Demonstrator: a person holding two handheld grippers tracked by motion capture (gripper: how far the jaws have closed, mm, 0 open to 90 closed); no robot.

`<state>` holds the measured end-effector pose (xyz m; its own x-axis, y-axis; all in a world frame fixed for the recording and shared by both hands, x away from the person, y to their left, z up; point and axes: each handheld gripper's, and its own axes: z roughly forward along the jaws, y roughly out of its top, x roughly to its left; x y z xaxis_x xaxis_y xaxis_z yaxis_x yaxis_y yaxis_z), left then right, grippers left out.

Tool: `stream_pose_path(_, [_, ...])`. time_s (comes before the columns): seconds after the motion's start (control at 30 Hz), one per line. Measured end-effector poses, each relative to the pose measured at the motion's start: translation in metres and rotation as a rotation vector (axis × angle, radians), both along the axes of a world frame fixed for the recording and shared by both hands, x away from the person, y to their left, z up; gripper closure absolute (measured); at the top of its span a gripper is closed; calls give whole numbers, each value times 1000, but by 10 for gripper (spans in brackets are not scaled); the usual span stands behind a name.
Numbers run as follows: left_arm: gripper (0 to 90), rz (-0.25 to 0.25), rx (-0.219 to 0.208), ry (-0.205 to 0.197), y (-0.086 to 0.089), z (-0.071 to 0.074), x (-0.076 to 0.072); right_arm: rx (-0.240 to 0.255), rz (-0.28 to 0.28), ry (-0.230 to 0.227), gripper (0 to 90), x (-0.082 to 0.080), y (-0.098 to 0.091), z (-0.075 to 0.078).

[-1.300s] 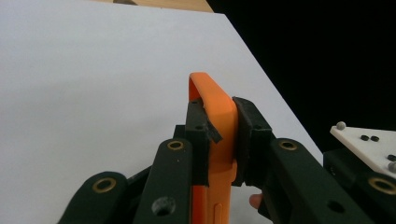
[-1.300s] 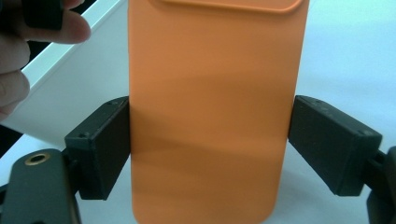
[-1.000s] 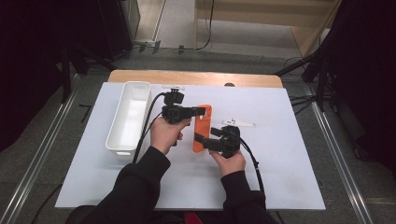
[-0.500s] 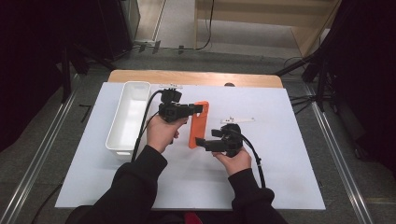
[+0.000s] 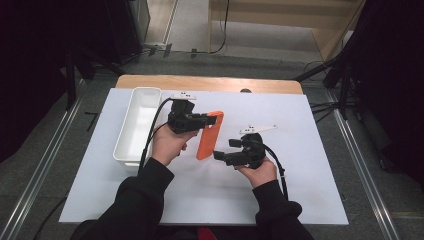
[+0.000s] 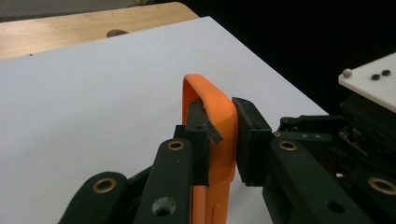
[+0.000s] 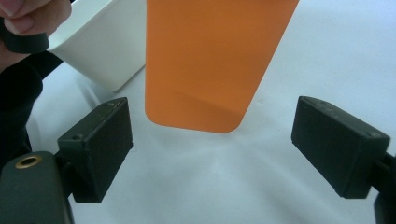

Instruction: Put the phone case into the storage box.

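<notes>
White tabletop: left gripper (image 5: 212,120) clamps the orange phone case (image 5: 209,136) aloft; right gripper (image 5: 220,156), jaws wide just beside the case, seems poised to take its lower end.

This looks like a lab or recording studio set up for filming handwork. A wooden table (image 5: 210,82) covered by a white sheet (image 5: 300,165) stands on a grey carpeted floor (image 5: 45,150), with metal rails (image 5: 35,185) along both sides, black stands (image 5: 345,75) and loose cables (image 5: 225,30) around it, and dark curtains behind.
</notes>
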<state>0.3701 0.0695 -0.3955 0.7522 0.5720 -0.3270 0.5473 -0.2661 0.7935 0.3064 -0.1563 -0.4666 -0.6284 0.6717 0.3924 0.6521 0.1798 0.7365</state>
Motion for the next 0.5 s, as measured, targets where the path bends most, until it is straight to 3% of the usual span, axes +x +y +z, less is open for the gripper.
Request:
stream_pose_path(0.27, [773, -37, -10, -17, 1, 4, -5, -25, 49, -15, 119, 1, -6, 2])
stream_pose_path(0.33, [773, -46, 3, -35, 1, 4, -6, -36, 57, -24, 119, 2, -8, 5])
stream_pose_path(0.5, [773, -72, 22, -36, 0, 3, -8, -30, 79, -39, 119, 3, -14, 10])
